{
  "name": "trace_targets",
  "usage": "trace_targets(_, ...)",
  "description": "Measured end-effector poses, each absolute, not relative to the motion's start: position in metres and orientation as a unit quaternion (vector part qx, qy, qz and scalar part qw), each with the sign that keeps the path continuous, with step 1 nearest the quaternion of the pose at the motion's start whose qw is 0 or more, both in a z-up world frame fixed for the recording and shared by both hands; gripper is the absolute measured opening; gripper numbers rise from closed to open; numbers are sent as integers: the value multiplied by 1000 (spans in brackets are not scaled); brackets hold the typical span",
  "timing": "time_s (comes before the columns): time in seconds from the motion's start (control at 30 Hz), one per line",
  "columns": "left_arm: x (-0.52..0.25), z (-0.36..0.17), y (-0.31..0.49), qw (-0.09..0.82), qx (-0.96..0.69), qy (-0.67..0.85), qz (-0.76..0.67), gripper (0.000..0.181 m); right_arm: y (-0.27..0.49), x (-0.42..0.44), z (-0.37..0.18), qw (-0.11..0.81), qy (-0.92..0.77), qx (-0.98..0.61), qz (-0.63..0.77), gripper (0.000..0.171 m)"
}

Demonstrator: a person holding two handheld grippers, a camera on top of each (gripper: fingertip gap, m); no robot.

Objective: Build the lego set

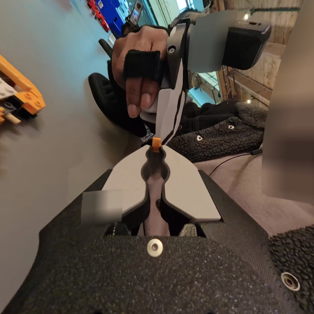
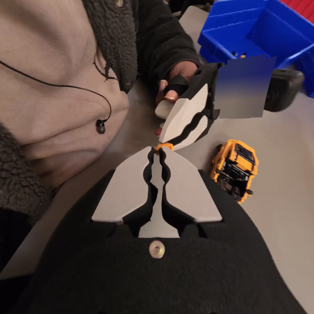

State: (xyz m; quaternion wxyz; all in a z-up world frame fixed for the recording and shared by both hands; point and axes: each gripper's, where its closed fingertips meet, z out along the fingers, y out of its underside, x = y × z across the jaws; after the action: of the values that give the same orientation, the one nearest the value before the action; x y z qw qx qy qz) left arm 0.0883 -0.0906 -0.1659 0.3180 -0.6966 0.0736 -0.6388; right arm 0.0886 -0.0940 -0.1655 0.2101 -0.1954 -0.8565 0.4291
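Note:
A small orange lego piece is held in the air above the grey table between both grippers, tip to tip. My left gripper is shut on its near end. My right gripper comes down from above and meets the same piece. In the right wrist view, my right gripper is shut on the orange piece and the left gripper pinches its far end. The partly built orange and black lego car lies on the table to the right; it also shows at the left edge of the left wrist view.
Blue plastic bins stand at the far right of the grey table. The person's fleece jacket and beige top with an earphone cable are close behind the grippers. A black chair stands past the table edge.

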Motion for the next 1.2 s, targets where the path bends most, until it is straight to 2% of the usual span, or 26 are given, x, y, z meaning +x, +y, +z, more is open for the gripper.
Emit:
trace_targets(0.03,86,-165,-89,322,-697,68,-637,7,-90,86,-164,222,-853,-202,427,7)
trace_targets(0.13,76,-169,-83,327,-704,41,-629,7,-80,80,-160,249,-842,-223,424,15)
trace_targets(0.27,68,-173,-76,324,-708,3,-627,7,-74,73,-167,276,-840,-239,401,17)
trace_targets(0.5,66,-175,-72,312,-700,-35,-642,7,-74,62,-180,306,-839,-247,377,9)
trace_targets(1.2,63,-166,-71,277,-648,-85,-705,7,-74,61,-170,362,-828,-208,374,8)
